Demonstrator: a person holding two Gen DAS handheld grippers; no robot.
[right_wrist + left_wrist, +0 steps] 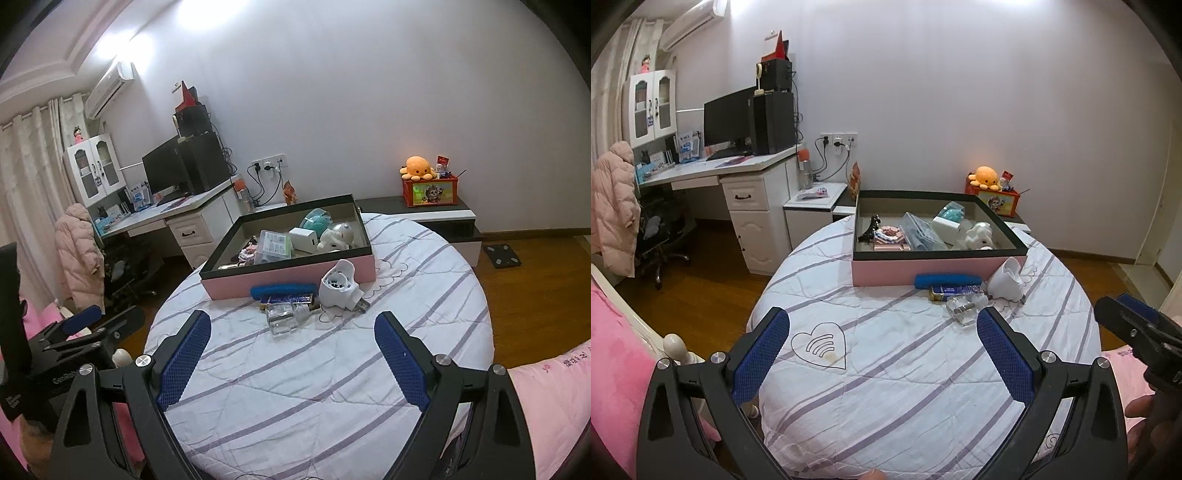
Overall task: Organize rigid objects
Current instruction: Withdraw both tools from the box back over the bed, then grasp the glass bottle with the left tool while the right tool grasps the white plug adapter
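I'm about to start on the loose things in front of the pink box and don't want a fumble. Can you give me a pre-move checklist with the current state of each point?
1. Left gripper open and empty: ok.
2. Right gripper open and empty: ok.
3. Loose items reachable on the bedspread: ok. The glass bottle lies nearest, nothing in front of it.
4. Items separated for a clean grasp: not ok. Bottle, blue case, small tin and white plug-in device are bunched together.
5. Free room in the pink box: ok, bare floor at its near-left part.
6. Bottle capped or empty: cannot tell.
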